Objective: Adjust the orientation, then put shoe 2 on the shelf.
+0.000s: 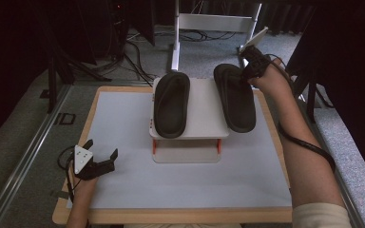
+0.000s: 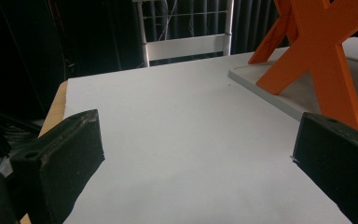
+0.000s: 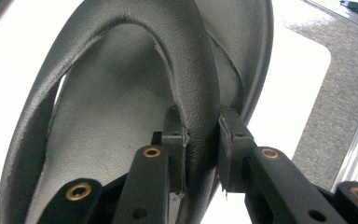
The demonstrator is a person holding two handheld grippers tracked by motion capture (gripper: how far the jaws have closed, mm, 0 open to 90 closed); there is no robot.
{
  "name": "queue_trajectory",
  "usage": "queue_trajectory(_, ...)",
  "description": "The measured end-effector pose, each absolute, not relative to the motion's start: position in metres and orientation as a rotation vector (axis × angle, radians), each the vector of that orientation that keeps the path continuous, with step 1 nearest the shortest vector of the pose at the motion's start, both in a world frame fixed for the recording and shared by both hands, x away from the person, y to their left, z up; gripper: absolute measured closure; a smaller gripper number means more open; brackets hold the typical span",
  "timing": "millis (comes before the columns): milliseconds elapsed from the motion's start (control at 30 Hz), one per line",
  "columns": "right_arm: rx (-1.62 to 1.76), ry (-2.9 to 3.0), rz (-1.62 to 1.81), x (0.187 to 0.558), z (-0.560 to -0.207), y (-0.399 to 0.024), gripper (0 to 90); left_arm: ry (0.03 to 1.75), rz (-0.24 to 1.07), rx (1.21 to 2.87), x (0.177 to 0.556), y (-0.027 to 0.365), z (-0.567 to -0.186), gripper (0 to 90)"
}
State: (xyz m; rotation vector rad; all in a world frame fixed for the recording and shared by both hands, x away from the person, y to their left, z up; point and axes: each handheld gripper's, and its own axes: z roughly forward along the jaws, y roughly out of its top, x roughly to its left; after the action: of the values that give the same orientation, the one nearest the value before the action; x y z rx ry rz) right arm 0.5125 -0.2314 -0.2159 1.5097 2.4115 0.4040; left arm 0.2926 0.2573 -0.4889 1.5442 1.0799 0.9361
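Your right hand-held gripper [image 3: 200, 154] is clamping the right slipper's [image 1: 235, 97] strap, slipper overhanging the stand's [image 1: 204, 118] right edge. Left slipper [image 1: 171, 103] is lying just beside on the stand. Left hand-held gripper [image 1: 102, 154] is sitting jaws apart over bare bench [image 1: 123, 185], well clear.

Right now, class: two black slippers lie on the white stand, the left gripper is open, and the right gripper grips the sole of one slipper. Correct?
Not quite. The right gripper is shut on the strap of the right-hand slipper, not its sole, as the right gripper view shows. The rest stands.
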Motion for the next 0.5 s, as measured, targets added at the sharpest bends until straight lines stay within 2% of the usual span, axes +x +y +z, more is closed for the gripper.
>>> queue_trajectory(500, 1.461, 2.476, 0.484, 0.514, -0.223, -0.189, 75.2, 1.075, 0.937, 1.548, 0.292, 0.257, -0.489, 1.2)
